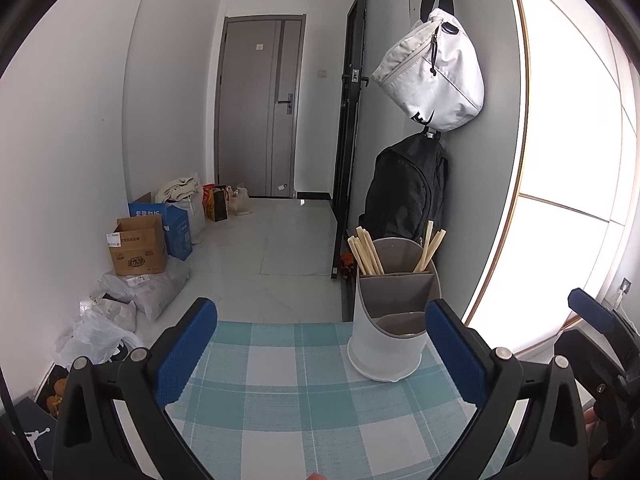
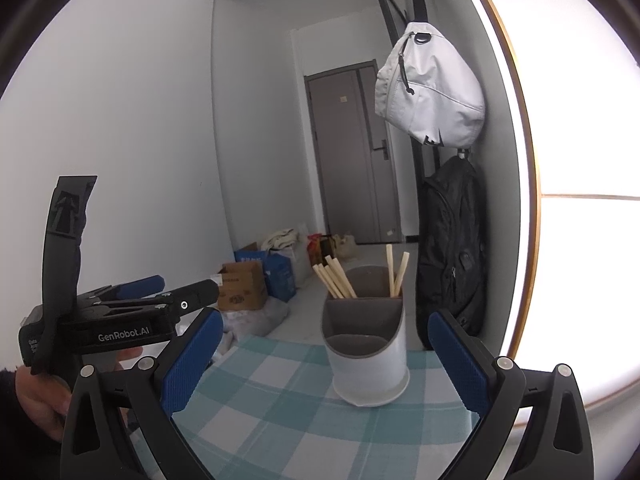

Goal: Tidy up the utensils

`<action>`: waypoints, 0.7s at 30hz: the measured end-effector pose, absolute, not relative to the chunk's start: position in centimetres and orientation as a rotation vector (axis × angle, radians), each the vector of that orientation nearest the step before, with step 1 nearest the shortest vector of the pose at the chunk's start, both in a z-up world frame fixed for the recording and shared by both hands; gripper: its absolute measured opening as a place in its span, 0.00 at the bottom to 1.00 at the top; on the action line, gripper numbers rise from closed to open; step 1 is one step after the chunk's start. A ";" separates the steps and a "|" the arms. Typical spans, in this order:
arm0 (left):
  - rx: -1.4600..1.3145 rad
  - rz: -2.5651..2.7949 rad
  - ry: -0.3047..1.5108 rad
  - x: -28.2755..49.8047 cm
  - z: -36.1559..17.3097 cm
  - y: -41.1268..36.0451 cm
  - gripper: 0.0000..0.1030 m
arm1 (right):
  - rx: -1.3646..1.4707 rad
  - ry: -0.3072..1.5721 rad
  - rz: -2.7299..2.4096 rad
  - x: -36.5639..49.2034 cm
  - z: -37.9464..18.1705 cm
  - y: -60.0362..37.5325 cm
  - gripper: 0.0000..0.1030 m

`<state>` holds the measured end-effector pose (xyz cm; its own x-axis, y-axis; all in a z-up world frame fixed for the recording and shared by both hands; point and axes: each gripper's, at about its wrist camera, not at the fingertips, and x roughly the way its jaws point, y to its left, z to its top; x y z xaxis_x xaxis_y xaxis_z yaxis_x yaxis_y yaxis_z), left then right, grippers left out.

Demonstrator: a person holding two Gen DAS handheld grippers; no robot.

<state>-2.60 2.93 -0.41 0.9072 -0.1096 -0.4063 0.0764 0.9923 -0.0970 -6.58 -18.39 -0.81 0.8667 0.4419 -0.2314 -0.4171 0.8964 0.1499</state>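
Chopsticks in holder on checked worktop, one o'clock of left claw, both claws spread apart, empty, right claw facing holder at twelve o'clock.

My left gripper is spread wide over the checked cloth, gripping nothing. Utensil holder stands ahead, just inside my right finger. Chopsticks fill its two rear compartments; the front one looks empty, possibly. My right gripper shows at far right.
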 end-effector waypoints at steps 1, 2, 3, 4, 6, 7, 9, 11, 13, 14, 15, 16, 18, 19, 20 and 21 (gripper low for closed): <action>-0.088 -0.100 0.428 -2.6 -0.5 2.9 0.98 | 0.095 0.264 0.449 -6.7 -0.8 -18.4 1.00; -0.090 -0.100 0.428 -2.6 -0.5 2.9 0.98 | 0.095 0.266 0.449 -6.6 -0.9 -18.4 1.00; -0.089 -0.099 0.428 -2.7 -0.5 2.8 0.98 | 0.097 0.267 0.453 -6.6 -0.9 -18.4 1.00; -0.087 -0.100 0.427 -2.7 -0.5 2.8 0.98 | 0.097 0.265 0.454 -6.7 -0.9 -18.4 1.00; -0.084 -0.097 0.425 -2.7 -0.5 2.7 0.98 | 0.094 0.267 0.452 -6.6 -0.9 -18.4 1.00; -0.083 -0.097 0.424 -2.8 -0.5 2.6 0.98 | 0.097 0.267 0.456 -6.6 -0.9 -18.4 1.00; -0.084 -0.094 0.427 -2.8 -0.6 2.6 0.98 | 0.097 0.267 0.456 -6.6 -0.8 -18.4 1.00; -0.089 -0.102 0.434 -2.7 -0.6 2.6 0.98 | 0.098 0.267 0.461 -6.7 -0.7 -18.4 1.00; -0.090 -0.103 0.436 -2.8 -0.6 2.6 0.98 | 0.100 0.272 0.465 -6.7 -0.8 -18.4 1.00; -0.089 -0.104 0.434 -2.7 -0.6 2.6 0.98 | 0.100 0.272 0.468 -6.7 -0.7 -18.4 1.00; -0.088 -0.106 0.431 -2.8 -0.6 2.6 0.98 | 0.098 0.271 0.469 -6.7 -0.7 -18.3 1.00; -0.086 -0.111 0.429 -2.8 -0.6 2.5 0.98 | 0.095 0.270 0.468 -6.7 -0.7 -18.3 1.00; -0.083 -0.113 0.427 -2.9 -0.6 2.5 0.98 | 0.094 0.269 0.467 -6.7 -0.7 -18.3 1.00; -0.081 -0.112 0.427 -2.9 -0.6 2.4 0.98 | 0.094 0.270 0.467 -6.7 -0.7 -18.3 1.00; -0.080 -0.113 0.429 -2.9 -0.6 2.4 0.98 | 0.093 0.270 0.466 -6.7 -0.8 -18.3 1.00; -0.081 -0.113 0.429 -2.9 -0.6 2.4 0.98 | 0.094 0.274 0.465 -6.7 -0.7 -18.3 1.00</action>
<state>-2.93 2.38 -0.63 0.9032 -0.1259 -0.4102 0.0918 0.9905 -0.1020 -6.68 -18.27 -0.74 0.8577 0.4551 -0.2393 -0.4299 0.8900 0.1516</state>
